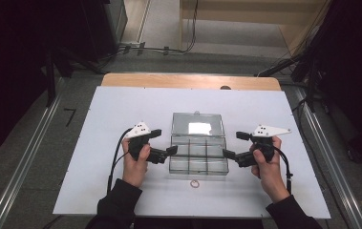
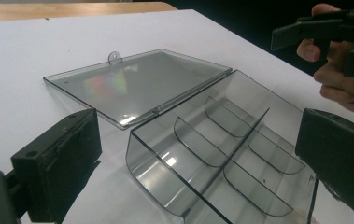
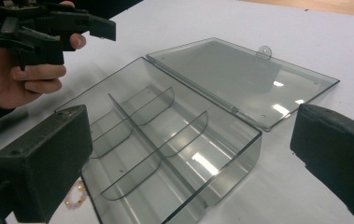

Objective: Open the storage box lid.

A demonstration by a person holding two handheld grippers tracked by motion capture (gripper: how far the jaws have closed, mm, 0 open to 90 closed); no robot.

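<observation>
A clear plastic compartment box [image 1: 198, 156] lies open in the middle of the white tabletop [image 1: 111, 114], its lid [image 1: 197, 125] folded flat on the far side, so the six empty compartments are within easy reach. The left hand-held gripper [image 1: 169, 152] sits just beside the box's left wall and the right hand-held gripper [image 1: 227, 155] just beside its right wall. Both have their jaws spread wide with nothing between them, presumably having let go once the lid lay back. A small ring-like thing [image 1: 195, 184], perhaps a bracelet, lies on the tabletop just in front of the box.
</observation>
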